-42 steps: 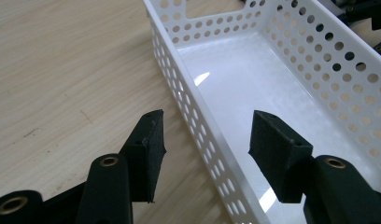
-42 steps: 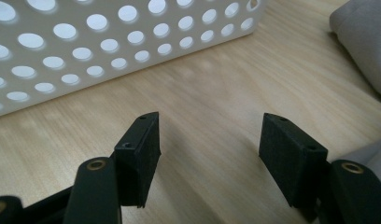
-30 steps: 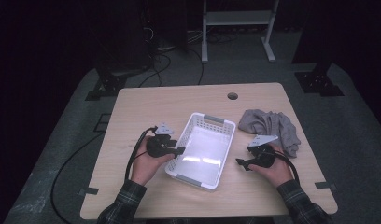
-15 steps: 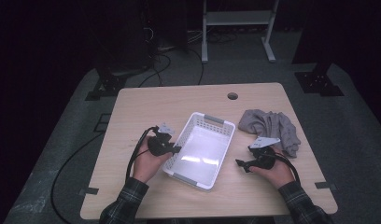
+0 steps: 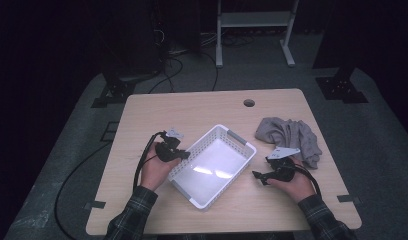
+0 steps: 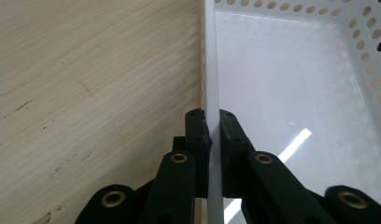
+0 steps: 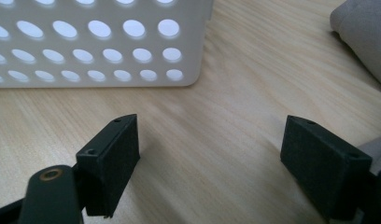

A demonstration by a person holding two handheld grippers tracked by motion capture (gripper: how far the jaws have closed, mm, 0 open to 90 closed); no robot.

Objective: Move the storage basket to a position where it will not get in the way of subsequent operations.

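Your left gripper [image 5: 184,154] has just been closing, and now its jaws pinch the thin side wall of the white basket [image 5: 240,146], which stands near the middle of the table [image 5: 192,107]. Your right gripper [image 5: 258,176] rests just beside the basket, jaws wide apart with nothing between. The grey cloth [image 5: 292,137] seems to lie close behind it.

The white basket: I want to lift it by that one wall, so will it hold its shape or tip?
The white basket looks like thin perforated plastic and is empty, so probably light. The left gripper pinches only one wall, so the wall may flex and the far side sag. Its smooth rim could slip.
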